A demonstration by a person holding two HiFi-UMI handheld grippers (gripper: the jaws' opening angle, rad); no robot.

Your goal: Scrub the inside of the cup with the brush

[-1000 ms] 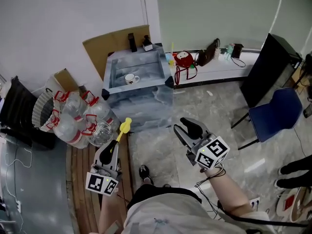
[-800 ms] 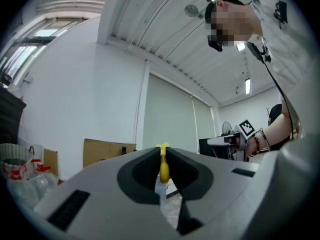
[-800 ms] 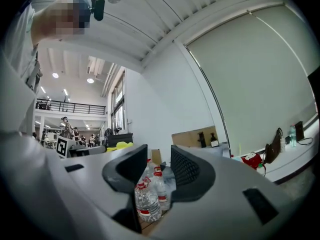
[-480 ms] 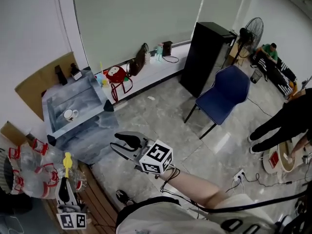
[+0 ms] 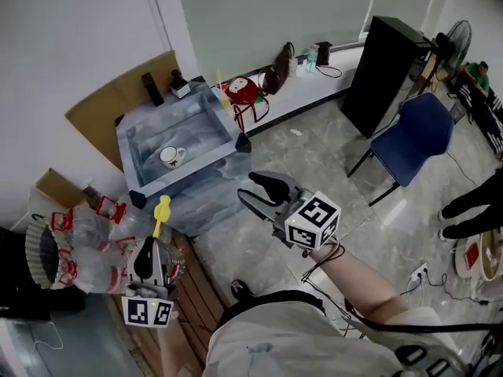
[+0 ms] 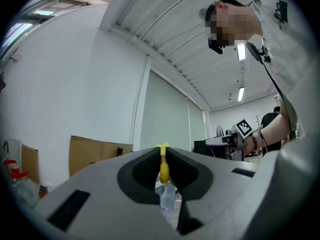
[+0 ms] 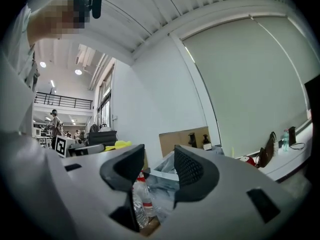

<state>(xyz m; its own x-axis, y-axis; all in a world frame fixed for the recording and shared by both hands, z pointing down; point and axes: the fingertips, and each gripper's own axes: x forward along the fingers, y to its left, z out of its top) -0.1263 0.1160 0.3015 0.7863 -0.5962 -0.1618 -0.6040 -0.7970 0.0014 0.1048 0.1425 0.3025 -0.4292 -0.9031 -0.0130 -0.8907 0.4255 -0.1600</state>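
A white cup [image 5: 169, 157] stands on the floor of a grey-blue marbled tub [image 5: 228, 132] ahead of me. My left gripper [image 5: 149, 247] at the lower left is shut on a yellow brush [image 5: 160, 210], whose head sticks out past the jaws toward the tub. In the left gripper view the brush handle [image 6: 163, 165] is pinched between the pads of that gripper [image 6: 164, 173]. My right gripper [image 5: 263, 191] hovers mid-frame, short of the tub's right corner. Its jaws have just been opening and nothing is between them, as its own view shows [image 7: 157, 166].
Several clear water bottles with red caps [image 5: 94, 242] are piled left of the tub. Cardboard [image 5: 118, 104] leans on the wall behind it. A red bag [image 5: 240, 90], a black cabinet [image 5: 385, 65] and a blue chair [image 5: 413, 136] stand to the right. A person's legs [image 5: 471, 203] show at the right edge.
The head view swung right and back again. Both grippers have moved forward toward the tub, which now sits closer. The right jaws stand a little wider; the left still grips the brush.
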